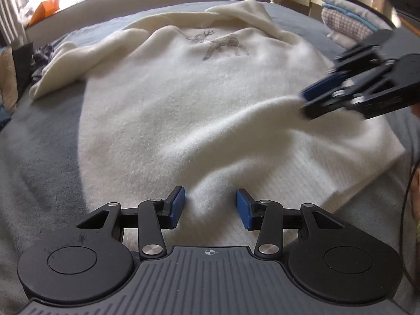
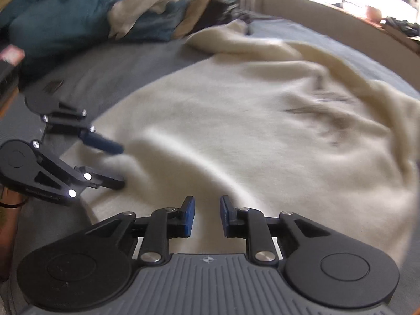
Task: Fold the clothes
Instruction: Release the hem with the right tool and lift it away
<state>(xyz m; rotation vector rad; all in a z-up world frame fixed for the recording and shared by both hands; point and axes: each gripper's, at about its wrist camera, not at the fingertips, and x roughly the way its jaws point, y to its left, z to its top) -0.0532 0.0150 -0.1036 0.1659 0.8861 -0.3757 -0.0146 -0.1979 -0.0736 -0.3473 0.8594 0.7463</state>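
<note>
In the left wrist view the cream sweater (image 1: 199, 99) lies spread on the grey bed (image 1: 47, 136), hem at the near edge, and the left tool (image 1: 210, 208) stands with its jaws apart over a raised fold, while the right tool (image 1: 305, 105) looks clamped on a lifted ridge of fabric, though blur makes this uncertain. In the right wrist view the right tool (image 2: 207, 216) shows a narrow gap with cloth below it, so I cannot tell if it grips; a thin pinch may slip when pulled, and the clothes pile (image 2: 147, 13) at the far edge limits room, but the near side is free.
</note>
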